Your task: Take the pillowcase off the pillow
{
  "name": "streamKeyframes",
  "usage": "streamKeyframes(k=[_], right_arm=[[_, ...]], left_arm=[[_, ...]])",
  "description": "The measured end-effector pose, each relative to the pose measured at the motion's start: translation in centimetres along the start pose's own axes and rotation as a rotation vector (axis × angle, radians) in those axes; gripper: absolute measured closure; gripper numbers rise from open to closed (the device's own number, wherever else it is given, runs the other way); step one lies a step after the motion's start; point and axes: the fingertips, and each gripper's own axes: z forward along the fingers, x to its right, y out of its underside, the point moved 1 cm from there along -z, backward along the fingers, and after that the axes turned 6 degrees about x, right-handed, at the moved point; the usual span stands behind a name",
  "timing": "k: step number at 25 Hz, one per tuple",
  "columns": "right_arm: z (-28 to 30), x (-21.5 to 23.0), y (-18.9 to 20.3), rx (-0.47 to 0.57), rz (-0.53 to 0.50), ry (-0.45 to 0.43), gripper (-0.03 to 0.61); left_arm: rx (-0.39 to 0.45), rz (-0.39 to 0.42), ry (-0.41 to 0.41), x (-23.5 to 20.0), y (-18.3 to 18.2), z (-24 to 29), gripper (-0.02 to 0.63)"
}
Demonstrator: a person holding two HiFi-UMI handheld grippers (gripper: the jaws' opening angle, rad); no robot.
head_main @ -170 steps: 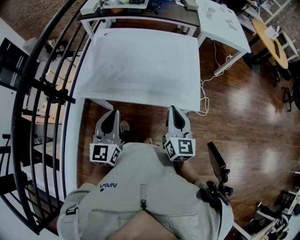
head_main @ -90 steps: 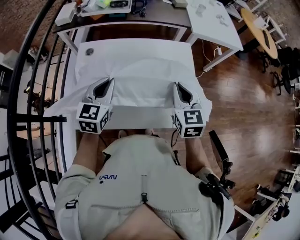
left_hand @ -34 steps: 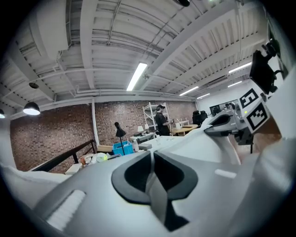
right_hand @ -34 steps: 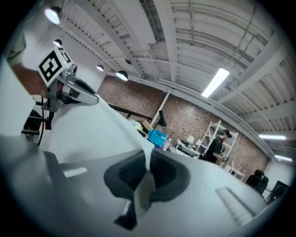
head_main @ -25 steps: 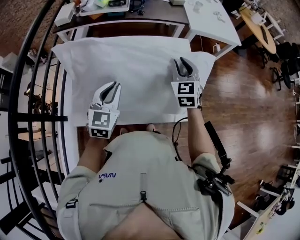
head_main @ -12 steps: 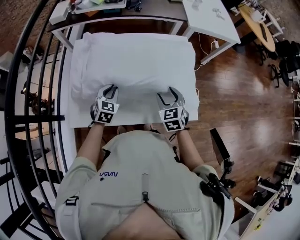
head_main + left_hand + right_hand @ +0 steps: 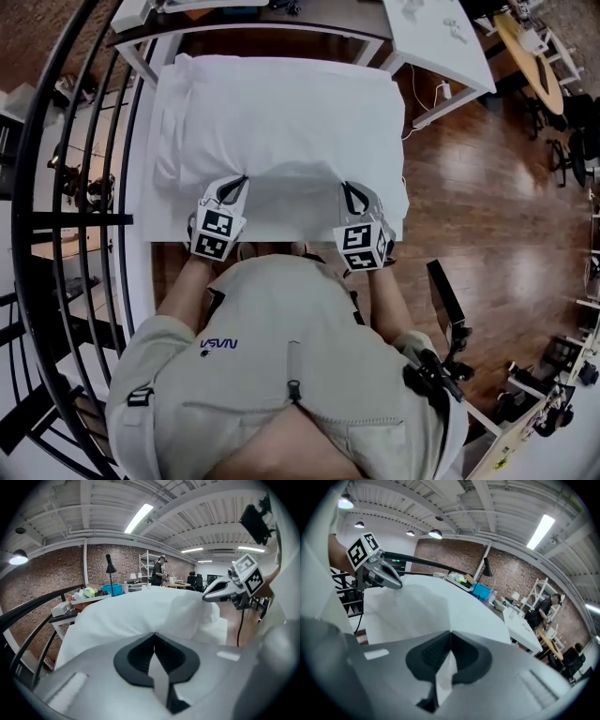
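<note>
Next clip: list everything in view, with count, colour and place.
pillow: one, white, on the near table
pillowcase: one, white, over the pillow, near edge loose
near table: one, white, centre
side table: one, white, far right
round table: one, wood-coloured, far right corner
railing: one, black, along the left
floor: brown wood, right
stand: one, black, lower right
shirt: one, beige, bottom
left gripper: one, grey, just closed on the pillowcase's near edge
right gripper: one, grey, just closed on the same edge
</note>
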Motion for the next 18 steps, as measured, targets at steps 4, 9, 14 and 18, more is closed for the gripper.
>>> streamKeyframes(k=[4, 9, 14, 18], right_arm=[[-2.6, 0.7, 1.4, -0.029, 0.021, -0.011, 0.575], [-2.4, -0.2, 2.6, -0.086, 0.032, -0.09, 0.563], [-3.1, -2.2, -3.3, 0.093, 0.058, -0.179, 0.489], [-1.5, -6.2, -8.2, 0.212, 0.071, -0.304, 0.476]], left_arm=[[0.045, -0.004, 0.045, 2.5, -1.1, -2.2, 0.606], [0.077, -0.007, 0.01, 2.8, -1.6, -3.7, 0.601], [0.148, -0.019, -0.151, -0.9, -3.0, -6.4, 0.578], [0.086, -0.164, -0.328, -6.5, 1.4, -7.7, 0.408]])
